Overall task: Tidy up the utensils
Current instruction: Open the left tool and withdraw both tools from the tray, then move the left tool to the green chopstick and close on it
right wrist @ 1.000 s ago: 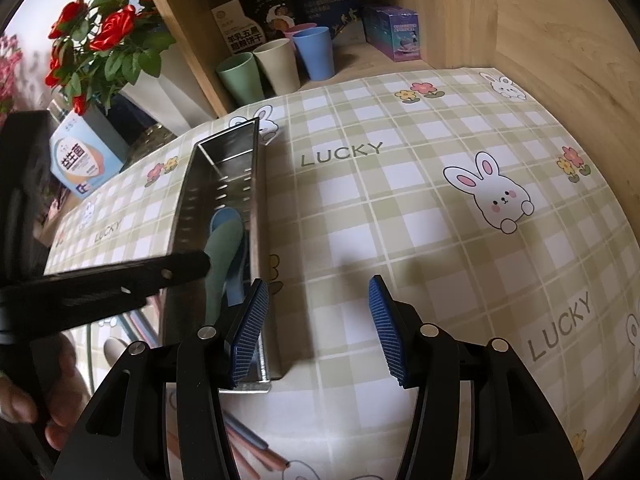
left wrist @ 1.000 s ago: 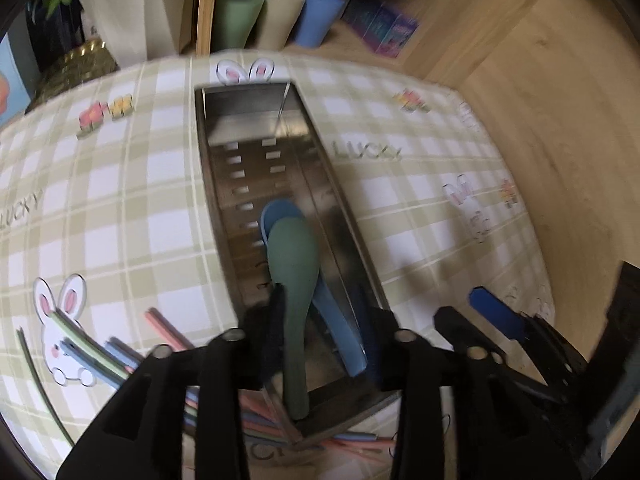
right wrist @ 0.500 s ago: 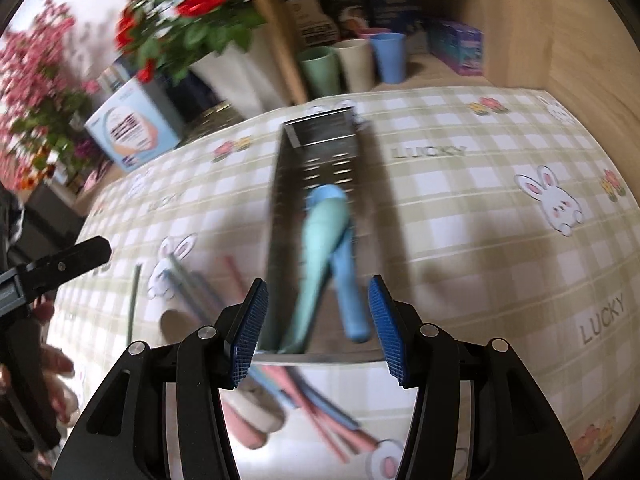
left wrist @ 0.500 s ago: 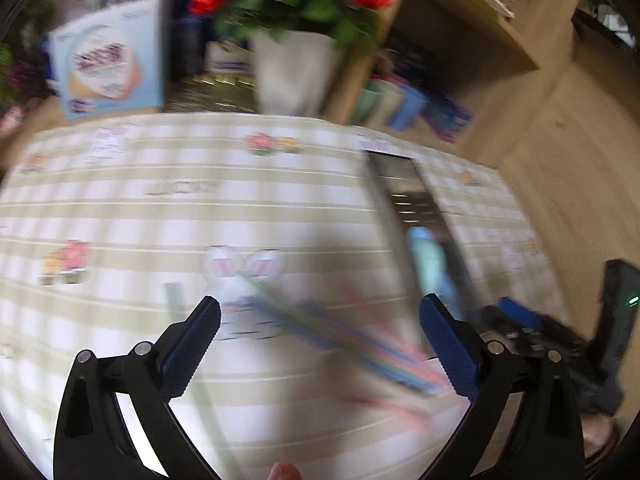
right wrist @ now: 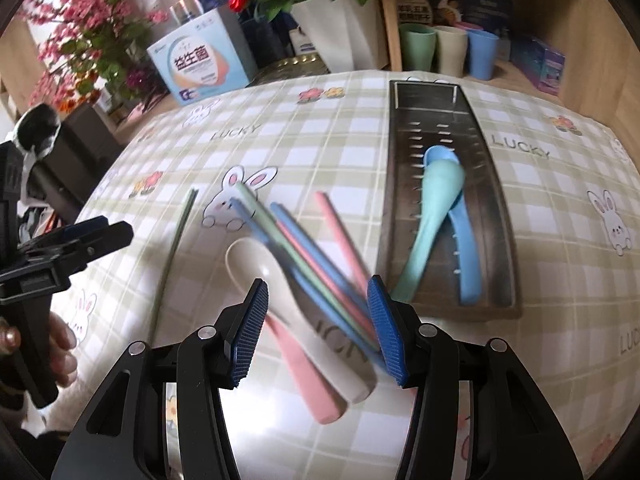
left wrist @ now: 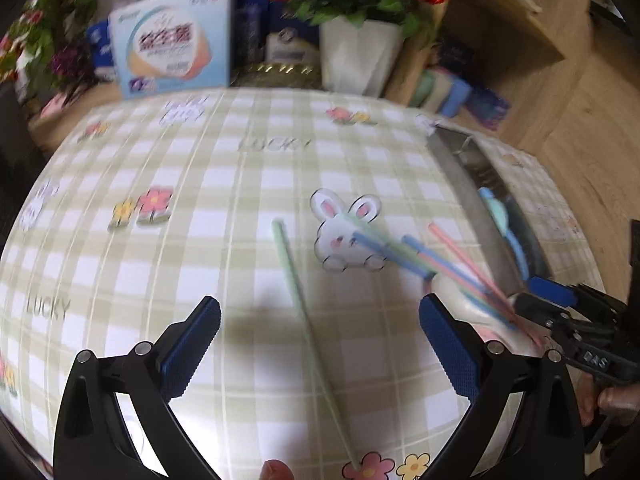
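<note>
My left gripper (left wrist: 320, 320) hangs wide open over the checked cloth, and a lone green chopstick (left wrist: 300, 292) lies loose on the table between its jaws. Half open, my right gripper (right wrist: 318, 304) hovers over a pile of coloured chopsticks (right wrist: 312, 248) that crosses a white spoon (right wrist: 256, 264) and a pink spoon (right wrist: 308, 380); its pads (right wrist: 250, 328) press on nothing. Right of the pile, the metal tray (right wrist: 492, 184) holds a green spoon (right wrist: 436, 200) and a blue spoon (right wrist: 464, 248). The left gripper (right wrist: 80, 236) also shows at the left edge.
A white flower pot (right wrist: 336, 36), a blue-and-white box (right wrist: 200, 64) and three cups (right wrist: 448, 52) stand along the table's far edge. A wooden shelf and wall (left wrist: 580, 128) close off the right side. A hand (right wrist: 60, 344) shows at the lower left.
My left gripper let go of the green spoon in the tray, opened wide and swung left to the lone green chopstick. My right gripper moved left from bare cloth to over the chopstick pile.
</note>
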The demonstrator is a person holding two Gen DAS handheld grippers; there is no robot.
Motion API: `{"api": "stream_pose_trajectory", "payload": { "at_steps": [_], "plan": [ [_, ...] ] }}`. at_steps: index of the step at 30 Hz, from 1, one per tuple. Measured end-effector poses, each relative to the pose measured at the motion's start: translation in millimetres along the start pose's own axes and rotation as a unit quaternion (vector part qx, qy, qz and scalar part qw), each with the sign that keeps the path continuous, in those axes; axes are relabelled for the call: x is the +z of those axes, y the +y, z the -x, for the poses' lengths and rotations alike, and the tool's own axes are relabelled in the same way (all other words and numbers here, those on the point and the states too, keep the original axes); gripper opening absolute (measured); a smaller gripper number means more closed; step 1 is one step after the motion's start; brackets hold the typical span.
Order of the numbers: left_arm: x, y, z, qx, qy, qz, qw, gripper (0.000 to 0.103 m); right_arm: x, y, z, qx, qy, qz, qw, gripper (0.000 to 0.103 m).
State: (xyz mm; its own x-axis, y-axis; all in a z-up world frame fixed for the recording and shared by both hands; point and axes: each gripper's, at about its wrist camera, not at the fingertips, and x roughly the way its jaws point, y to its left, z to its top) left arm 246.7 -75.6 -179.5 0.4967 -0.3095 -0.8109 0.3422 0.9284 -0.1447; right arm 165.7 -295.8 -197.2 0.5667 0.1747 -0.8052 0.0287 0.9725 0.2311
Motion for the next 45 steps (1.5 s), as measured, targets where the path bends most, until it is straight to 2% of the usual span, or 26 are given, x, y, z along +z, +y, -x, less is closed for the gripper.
{"api": "stream_pose_trajectory", "payload": {
  "at_steps": [5,12,15,19,25,29,30,31,34,39,40,41,42,43,45],
  "plan": [
    [-6.5,7.2,-2.9,0.01,-0.004,0.027,0.9996,0.097,-6.9,6.1,-1.5,0.001,0.009,0.004,1.0,0.05],
    [-15.6,6.8,-19.0,0.025,0.027,0.022,0.9991,0.097,-12.0,0.2,-1.3,-0.012,0.012,-0.011,1.0,0.05],
    [-19.7,7.9,-25.4,0.02,0.038,0.03,0.9986,0.097,-13.7,-5.2,-0.1,-0.015,0.012,-0.019,1.0,0.05],
    [-21.6,10.8,-33.8,-0.004,0.059,0.052,0.9969,0.097,-16.6,-12.0,2.4,-0.019,0.011,-0.027,0.999,0.05],
    [-24.1,12.5,-39.7,0.016,0.069,0.057,0.9958,0.097,-21.3,-18.6,0.4,-0.017,0.018,-0.033,0.999,0.05],
    [-25.1,10.5,-36.3,0.007,0.058,0.046,0.9972,0.095,-21.8,-15.7,-2.2,-0.01,0.02,-0.028,0.999,0.05],
    [-24.4,8.6,-36.7,0.006,0.058,0.041,0.9975,0.092,-21.6,-14.7,-2.5,-0.009,0.02,-0.027,0.999,0.05],
    [-23.7,6.1,-37.9,0.007,0.062,0.034,0.9975,0.081,-21.6,-14.0,-2.8,-0.008,0.02,-0.026,0.999,0.05],
    [-22.5,1.2,-43.7,0.001,0.074,0.022,0.997,0.062,-21.6,-12.6,-3.4,-0.005,0.021,-0.024,0.999,0.05],
    [-20.9,0.9,-46.3,0.001,0.07,0.016,0.9974,0.042,-22.2,-12.5,-2.6,-0.002,0.02,-0.024,1.0,0.05],
    [-20.3,2.4,-46.6,0.001,0.068,0.017,0.9975,0.035,-22.2,-12.4,-3.0,-0.001,0.02,-0.023,1.0,0.05],
    [-20.0,3.6,-47.0,0.0,0.069,0.018,0.9975,0.021,-22.2,-11.8,-3.4,-0.001,0.021,-0.022,1.0,0.048],
    [-20.2,5.7,-47.7,-0.002,0.072,0.019,0.9972,0.011,-21.9,-10.9,-4.1,0.001,0.022,-0.02,1.0,0.047],
    [-20.4,7.1,-47.7,-0.004,0.073,0.021,0.9971,0.007,-21.8,-9.9,-4.5,0.002,0.023,-0.017,1.0,0.046],
    [-22.2,12.1,-45.9,-0.01,0.073,0.028,0.9969,0.006,-20.6,-7.6,-5.2,0.003,0.024,-0.008,1.0,0.045]
  ]
}}
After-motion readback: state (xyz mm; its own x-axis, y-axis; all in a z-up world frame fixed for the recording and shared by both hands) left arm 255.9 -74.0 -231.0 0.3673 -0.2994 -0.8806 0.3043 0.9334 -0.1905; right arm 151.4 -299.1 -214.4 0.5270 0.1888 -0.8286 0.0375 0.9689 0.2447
